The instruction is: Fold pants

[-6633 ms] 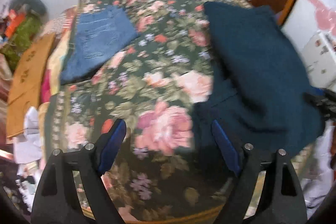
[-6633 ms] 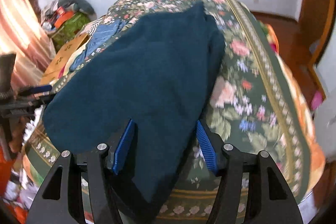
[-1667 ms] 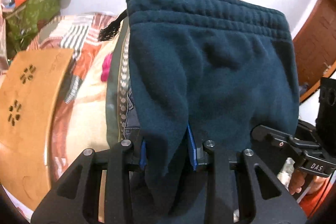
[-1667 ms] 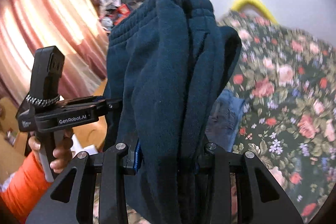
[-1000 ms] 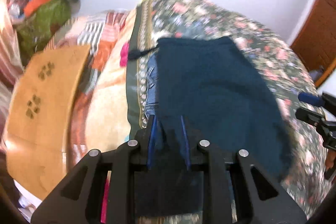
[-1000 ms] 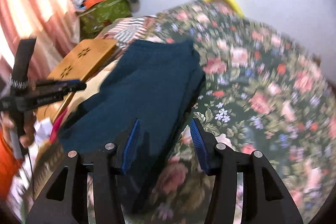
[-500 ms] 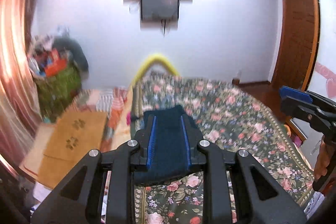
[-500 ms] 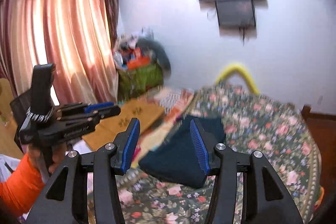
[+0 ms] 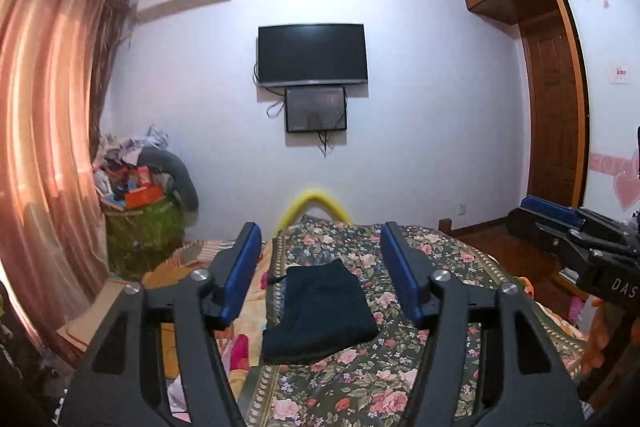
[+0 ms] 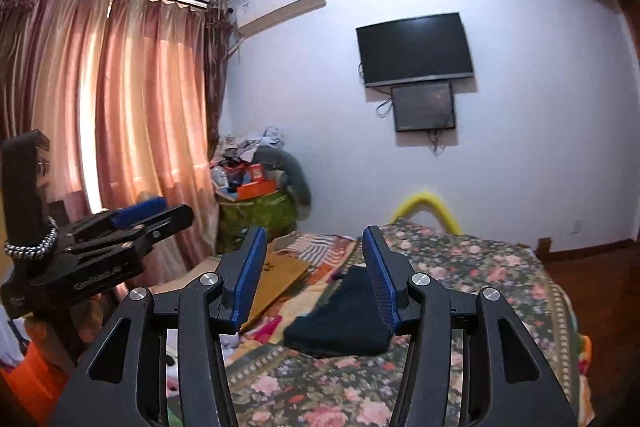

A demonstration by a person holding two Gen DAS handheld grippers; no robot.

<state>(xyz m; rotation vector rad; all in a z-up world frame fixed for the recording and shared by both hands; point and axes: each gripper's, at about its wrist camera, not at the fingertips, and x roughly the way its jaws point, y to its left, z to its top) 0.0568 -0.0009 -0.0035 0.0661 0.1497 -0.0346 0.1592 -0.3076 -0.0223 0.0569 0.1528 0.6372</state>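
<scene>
A: Left wrist view first. Where are the pants (image 9: 320,311) relative to the left gripper (image 9: 320,275)?

B: Ahead and below, framed between its 2 fingers but well apart from them. They lie as 1 dark folded bundle on the floral bedspread (image 9: 440,259), at its left border. The long axis runs away from the camera, roughly in line with the fingers; the nearer end looks wider. The jaws stand wide, holding nothing.

A: And the other tool in that view?

B: The right gripper (image 9: 552,223) shows at the right edge, also well clear of the cloth. Whether it is parted I cannot tell from here.

A: Right wrist view, then.

B: The right gripper (image 10: 316,267) has its jaws spread and empty. The pants (image 10: 344,323) sit ahead, below the right finger, with the long axis slanting away to the upper right. The left gripper (image 10: 140,215) hangs at the left, apart from the bed.

A: Which is nearer?

B: I judge neither clearly; the bundle sits more centred in the left tool's view, so that one is better lined up. The fold looks finished, so any further move would mean reaching forward and down.
</scene>
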